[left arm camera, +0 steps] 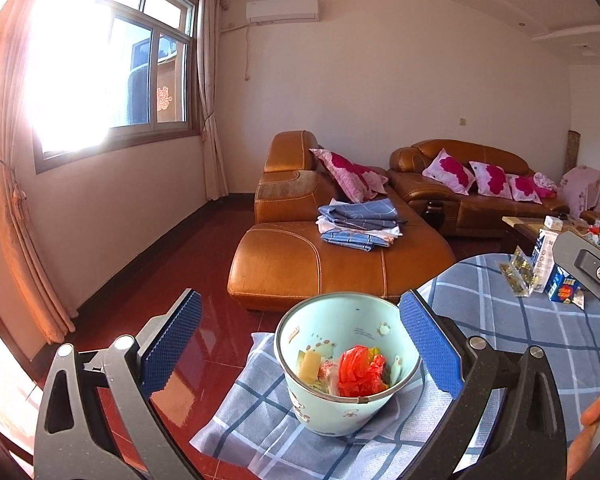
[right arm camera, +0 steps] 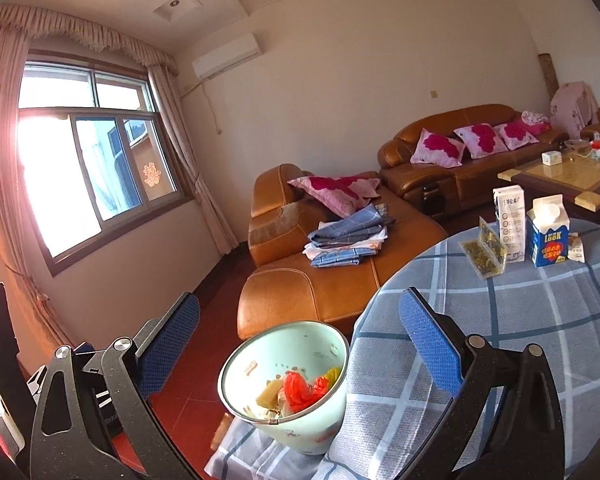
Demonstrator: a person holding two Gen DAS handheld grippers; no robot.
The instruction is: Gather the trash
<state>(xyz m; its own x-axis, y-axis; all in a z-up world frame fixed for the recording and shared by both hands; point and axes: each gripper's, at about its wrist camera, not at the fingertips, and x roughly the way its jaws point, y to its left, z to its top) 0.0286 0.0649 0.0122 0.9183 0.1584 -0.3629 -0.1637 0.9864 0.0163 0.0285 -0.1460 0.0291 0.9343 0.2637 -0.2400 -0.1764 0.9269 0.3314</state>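
Both grippers are empty with jaws wide apart from where I'm driving. Nearest thing is the pale green cartoon-print plastic bin (left arm camera: 342,364), sitting low beside the table edge, already holding red plastic bag scraps (left arm camera: 358,372). Leftover trash is further out: from the right gripper (right arm camera: 300,344), the crinkly gold foil wrapper (right arm camera: 485,252) and blue-white milk carton (right arm camera: 548,232) sit around 1 o'clock on the blue plaid tablecloth (right arm camera: 520,344). Right's clearly closer than the left gripper (left arm camera: 300,344), I'd say.

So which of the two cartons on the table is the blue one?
The shorter blue carton, farther right in the right wrist view, with a gabled top; the taller white carton stands beside it.
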